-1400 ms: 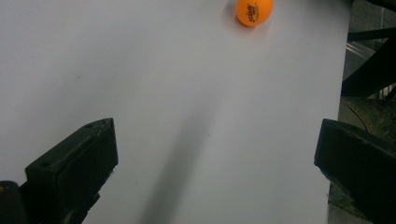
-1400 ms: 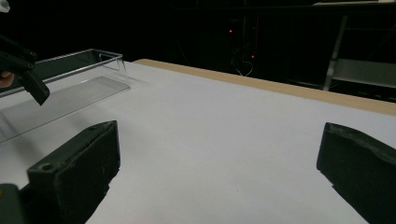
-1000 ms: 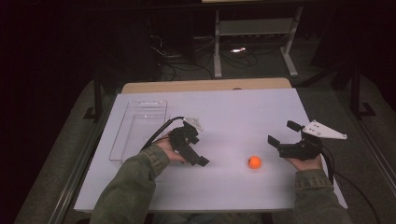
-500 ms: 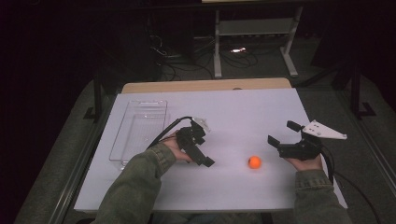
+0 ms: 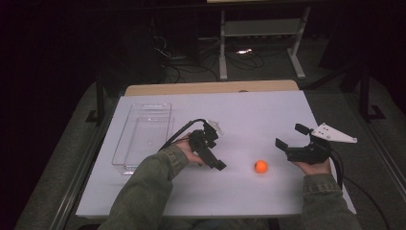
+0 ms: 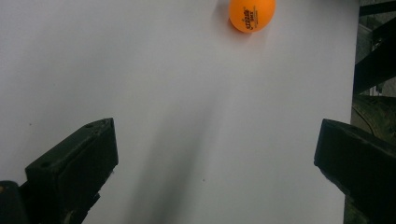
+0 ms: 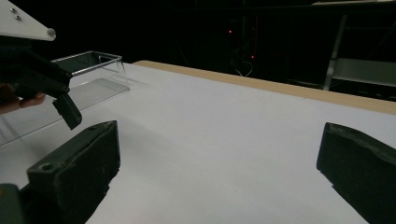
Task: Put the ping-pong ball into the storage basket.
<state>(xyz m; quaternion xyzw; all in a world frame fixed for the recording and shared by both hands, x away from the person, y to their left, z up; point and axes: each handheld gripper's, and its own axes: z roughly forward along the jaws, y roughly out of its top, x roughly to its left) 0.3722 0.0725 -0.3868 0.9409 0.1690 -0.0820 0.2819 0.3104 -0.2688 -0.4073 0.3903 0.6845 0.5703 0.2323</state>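
Observation:
An orange ball (image 5: 261, 166) lies on the white table (image 5: 249, 110), right of centre and near the front. My left gripper (image 5: 215, 160) hovers just left of the ball, jaws pointing toward it. In the left gripper view its jaws stand wide open (image 6: 217, 158) over bare table, with the ball (image 6: 252, 14) ahead at the top edge. My right gripper (image 5: 290, 135) sits right of the ball, open, aimed left across the table. Nothing lies between its jaws (image 7: 219, 163) in the right gripper view.
A clear plastic tray (image 5: 143, 136) stands on the table's left side, and its wall (image 7: 88, 70) appears in the right gripper view behind the left gripper (image 7: 63, 105). A wooden strip (image 5: 210, 87) edges the far side. Dark floor, cables and a metal stand lie beyond.
My left gripper has moved right and slightly forward, closing on the orange ball. The right gripper and the ball have stayed put.

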